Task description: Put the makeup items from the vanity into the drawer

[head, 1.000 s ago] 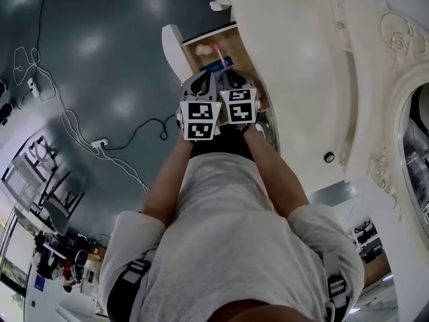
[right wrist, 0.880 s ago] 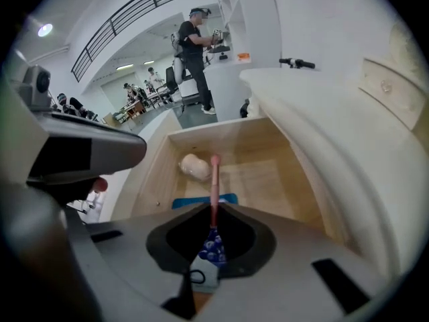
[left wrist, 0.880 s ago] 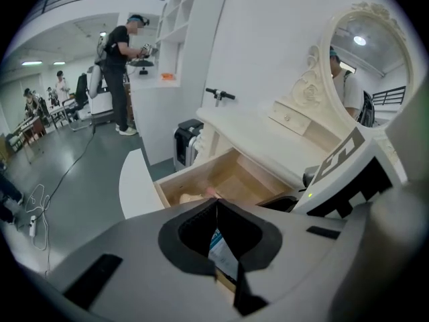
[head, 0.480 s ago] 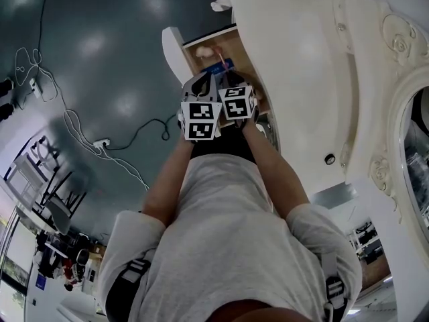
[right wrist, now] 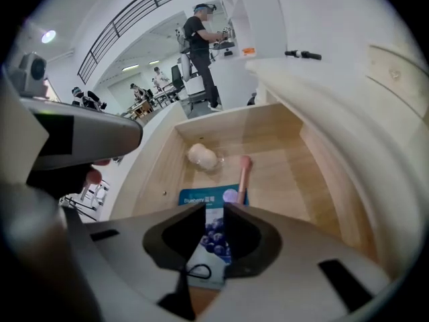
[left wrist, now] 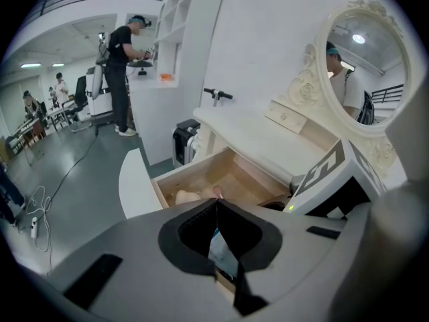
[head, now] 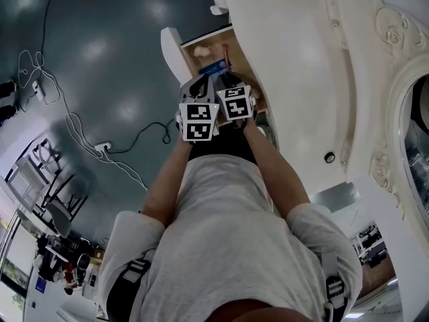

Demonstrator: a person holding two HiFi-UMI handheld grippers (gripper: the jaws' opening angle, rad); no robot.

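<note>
Well, the white carved vanity (head: 301, 72) has its pale wooden drawer (right wrist: 288, 180) pulled out, and both tools hang side by side over the drawer's near end, pointing steeply down into it.

The right tool (right wrist: 214, 206) has its jaws a little apart. The blue printed sachet (right wrist: 201, 198) shows in the gap and beyond the tips, apparently lying flat at the near end of the drawer floor, released rather than pinched. The left tool (left wrist: 216, 201) is clenched tip to tip, with nothing between the jaws.

The step in hand looks like the end of a drop-off. To finish it well, lift the right tool straight up with the jaws kept apart, so neither pad drags a corner of the sachet. Clear the drawer's side wall before swinging toward the tabletop.

The slim pink stick (right wrist: 244, 176) touches or overlaps the sachet's far edge, so a sideways exit could roll it. The cream rounded puff (right wrist: 203, 156) lies beyond, toward the far end and well clear.

A slim black object (right wrist: 303, 55) rests near the tabletop's far edge and is probably the next pick. The left tool would have to open before reaching for anything.
</note>
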